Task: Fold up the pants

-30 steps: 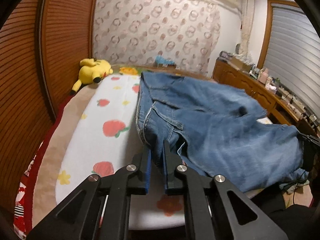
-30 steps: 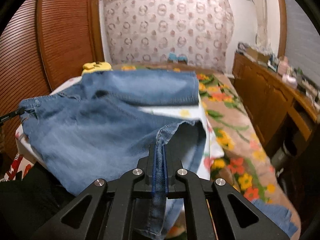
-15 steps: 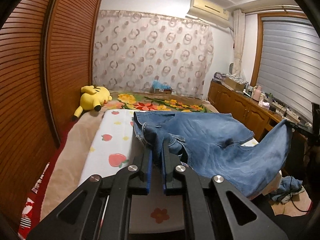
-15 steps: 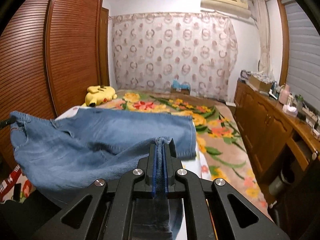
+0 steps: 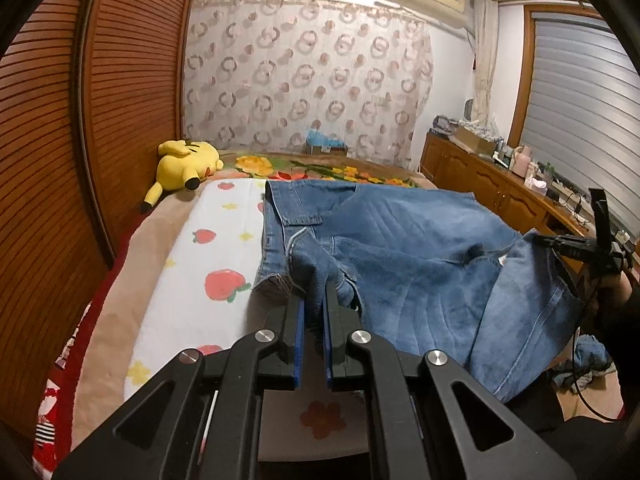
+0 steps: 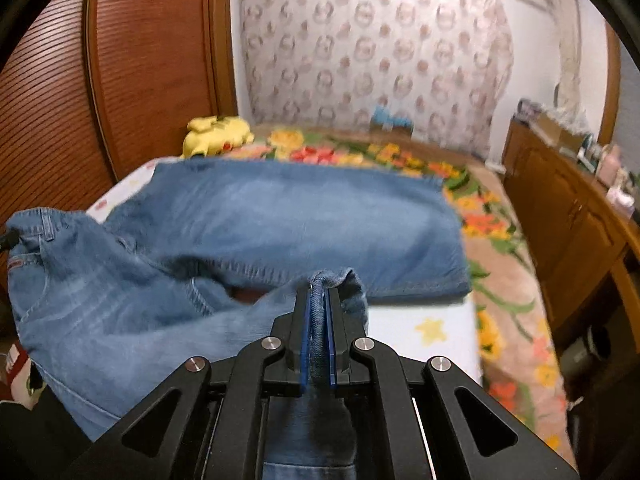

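Both jaws clenched on the jeans (image 5: pixel 400 248), left gripper (image 5: pixel 313 308) at the waist, right gripper (image 6: pixel 319 304) at a hem; risk of denim slipping free, or landing crooked on the bed (image 5: pixel 188 280).

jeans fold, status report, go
Left gripper shut on jeans at waistband. Right gripper shut on leg hem. Jeans half draped over bed. Nothing in the way.

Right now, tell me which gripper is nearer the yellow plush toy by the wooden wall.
Left. The left gripper grips the blue denim jeans on the yellow plush toy's side of the bed; the right gripper holds them at the opposite side, farther away.
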`<state>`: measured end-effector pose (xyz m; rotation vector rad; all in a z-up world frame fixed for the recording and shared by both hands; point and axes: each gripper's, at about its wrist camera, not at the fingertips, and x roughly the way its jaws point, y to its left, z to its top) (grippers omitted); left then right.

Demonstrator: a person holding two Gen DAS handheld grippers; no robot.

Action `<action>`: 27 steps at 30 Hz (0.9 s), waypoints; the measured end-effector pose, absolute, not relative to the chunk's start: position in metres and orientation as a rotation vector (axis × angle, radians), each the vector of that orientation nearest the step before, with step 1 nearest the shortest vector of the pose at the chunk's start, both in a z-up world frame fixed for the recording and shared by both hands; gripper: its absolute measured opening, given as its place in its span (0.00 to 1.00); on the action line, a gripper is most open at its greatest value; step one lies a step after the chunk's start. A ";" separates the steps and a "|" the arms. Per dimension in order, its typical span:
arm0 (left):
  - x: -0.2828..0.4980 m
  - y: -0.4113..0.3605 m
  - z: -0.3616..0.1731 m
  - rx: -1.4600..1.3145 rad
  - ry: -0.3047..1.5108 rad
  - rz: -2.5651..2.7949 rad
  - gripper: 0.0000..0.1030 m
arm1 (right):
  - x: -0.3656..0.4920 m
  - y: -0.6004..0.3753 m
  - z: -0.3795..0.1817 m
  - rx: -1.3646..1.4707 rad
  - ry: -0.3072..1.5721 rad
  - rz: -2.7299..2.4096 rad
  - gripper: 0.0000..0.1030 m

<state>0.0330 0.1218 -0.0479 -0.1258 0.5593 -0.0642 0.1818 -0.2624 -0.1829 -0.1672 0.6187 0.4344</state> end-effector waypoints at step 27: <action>0.040 0.110 -0.061 -0.115 0.592 -0.079 0.08 | 0.127 -0.312 -0.206 -0.115 0.645 0.373 0.40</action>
